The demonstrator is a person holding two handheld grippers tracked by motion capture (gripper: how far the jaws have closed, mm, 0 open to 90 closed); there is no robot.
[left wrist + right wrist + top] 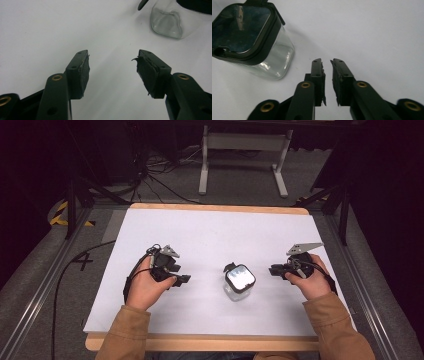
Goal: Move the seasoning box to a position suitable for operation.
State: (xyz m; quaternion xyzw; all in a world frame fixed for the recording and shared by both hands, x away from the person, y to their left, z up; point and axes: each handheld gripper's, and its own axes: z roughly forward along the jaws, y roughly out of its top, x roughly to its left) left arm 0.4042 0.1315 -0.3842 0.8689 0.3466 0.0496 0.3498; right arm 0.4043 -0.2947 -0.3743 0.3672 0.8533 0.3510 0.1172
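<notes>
Centrally, glass jar (239,281) stands between left claw (184,279), jaws apart, and right claw (272,269), nearly together.

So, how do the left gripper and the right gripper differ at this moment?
The left gripper has its fingers wide apart; the right gripper has its fingers nearly together, with a thin gap. The glass jar stands between them. Both hold nothing, over the white table.
</notes>
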